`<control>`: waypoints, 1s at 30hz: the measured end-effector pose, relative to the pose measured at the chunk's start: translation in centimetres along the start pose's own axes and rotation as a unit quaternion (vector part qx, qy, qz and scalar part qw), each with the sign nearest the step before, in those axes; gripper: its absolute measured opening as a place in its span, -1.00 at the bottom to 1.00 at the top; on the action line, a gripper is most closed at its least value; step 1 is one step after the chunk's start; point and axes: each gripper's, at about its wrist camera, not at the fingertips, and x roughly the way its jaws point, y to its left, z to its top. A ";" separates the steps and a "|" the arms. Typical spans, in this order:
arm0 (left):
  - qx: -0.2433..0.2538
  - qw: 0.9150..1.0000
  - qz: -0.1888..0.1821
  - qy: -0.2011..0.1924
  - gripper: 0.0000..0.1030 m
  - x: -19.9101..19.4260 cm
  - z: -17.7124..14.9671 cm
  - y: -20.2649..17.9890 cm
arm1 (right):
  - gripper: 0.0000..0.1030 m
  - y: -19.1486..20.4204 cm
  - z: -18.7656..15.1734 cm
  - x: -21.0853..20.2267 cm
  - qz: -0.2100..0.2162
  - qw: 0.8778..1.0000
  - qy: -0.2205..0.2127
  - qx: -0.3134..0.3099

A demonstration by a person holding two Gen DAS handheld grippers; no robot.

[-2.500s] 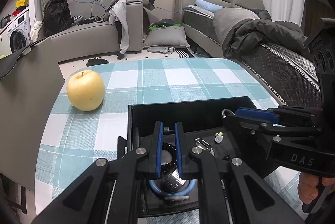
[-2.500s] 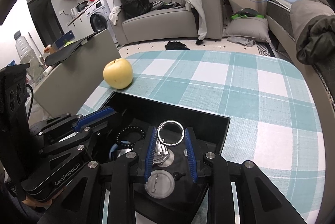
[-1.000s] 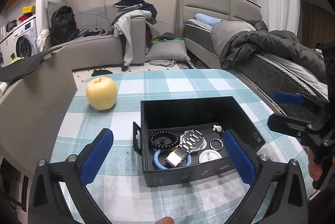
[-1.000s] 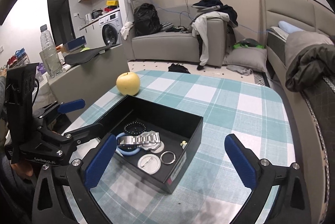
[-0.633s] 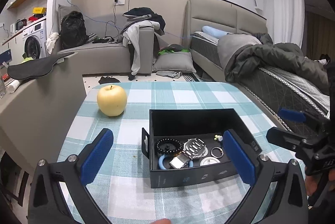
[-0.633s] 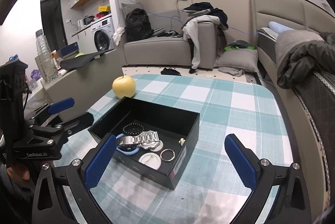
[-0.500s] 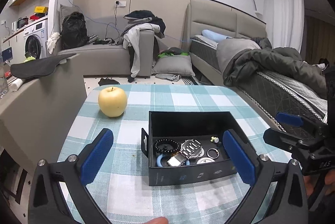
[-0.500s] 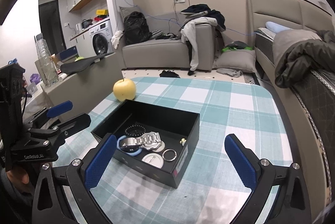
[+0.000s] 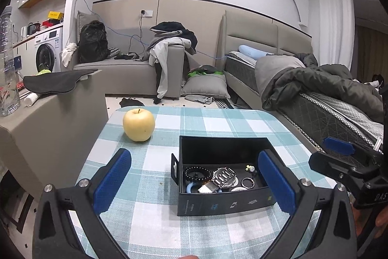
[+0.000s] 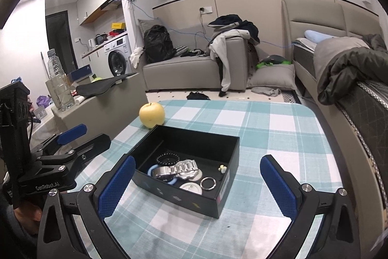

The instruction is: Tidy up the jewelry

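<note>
A black open box [image 9: 191, 203] [image 10: 169, 193] stands on the checked table. Inside lie a black bead bracelet [image 9: 197, 173] [image 10: 167, 159], a silver metal watch [image 9: 222, 177] [image 10: 180, 168], a light blue ring [image 9: 190, 187] [image 10: 151, 170], a silver ring [image 9: 248, 182] [image 10: 208, 183], a round white disc [image 10: 190, 187] and a small pale earring [image 9: 249, 168] [image 10: 222, 168]. My left gripper [image 9: 194, 184] is open and empty, raised above and in front of the box. My right gripper [image 10: 197, 186] is open and empty, also raised back from the box.
A yellow apple [image 9: 138, 124] [image 10: 152, 114] sits on the teal checked tablecloth [image 9: 218, 118] behind the box. A grey side counter [image 9: 48, 118] with a water bottle [image 10: 58, 79] is at the left. A bed [image 9: 327, 99] runs along the right.
Both grippers were shut down inside the box 2.5 s ago; they have opened and pulled up and back. In the last second they rose a little more.
</note>
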 end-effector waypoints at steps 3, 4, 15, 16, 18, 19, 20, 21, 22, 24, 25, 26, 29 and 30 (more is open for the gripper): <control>0.002 1.000 0.003 0.001 0.97 0.0 -0.1 0.0 | 1.00 0.2 -0.1 0.2 0.001 1.000 0.003 0.000; 0.003 1.000 0.004 0.000 0.97 0.0 -0.2 -0.1 | 1.00 0.3 -0.2 0.3 0.002 1.000 0.004 -0.001; 0.014 1.000 0.004 0.010 0.97 0.3 -0.5 -0.6 | 1.00 0.5 -0.2 0.4 0.002 1.000 0.008 -0.004; 0.015 1.000 0.004 0.011 0.97 0.2 -0.5 -0.6 | 1.00 0.4 -0.2 0.4 0.001 1.000 0.008 -0.003; 0.015 1.000 0.004 0.012 0.97 0.3 -0.6 -0.7 | 1.00 0.3 -0.2 0.3 0.001 1.000 0.008 -0.001; 0.015 1.000 0.004 0.013 0.97 0.3 -0.6 -0.7 | 1.00 0.3 -0.2 0.3 0.001 1.000 0.009 -0.001; 0.016 1.000 0.004 0.013 0.97 0.3 -0.6 -0.7 | 1.00 0.3 -0.2 0.3 0.000 1.000 0.008 -0.001; 0.016 1.000 0.004 0.014 0.97 0.4 -0.5 -0.7 | 1.00 0.3 -0.2 0.3 0.000 1.000 0.008 -0.001; 0.017 1.000 0.004 0.015 0.97 0.3 -0.5 -0.7 | 1.00 0.2 -0.2 0.3 0.000 1.000 0.008 -0.002; 0.017 1.000 0.004 0.015 0.97 0.4 -0.5 -0.7 | 1.00 0.2 -0.1 0.3 0.000 1.000 0.008 -0.003; 0.017 1.000 0.004 0.015 0.97 0.4 -0.5 -0.7 | 1.00 0.2 -0.1 0.3 0.000 1.000 0.009 -0.002; 0.017 1.000 0.004 0.015 0.97 0.3 -0.5 -0.7 | 1.00 0.2 -0.1 0.3 0.000 1.000 0.009 -0.003; 0.018 1.000 0.002 0.016 0.97 0.4 -0.6 -0.8 | 1.00 0.2 -0.1 0.4 0.001 1.000 0.010 -0.002; 0.018 1.000 0.003 0.017 0.97 0.5 -0.7 -0.8 | 1.00 0.2 -0.1 0.3 0.000 1.000 0.009 -0.002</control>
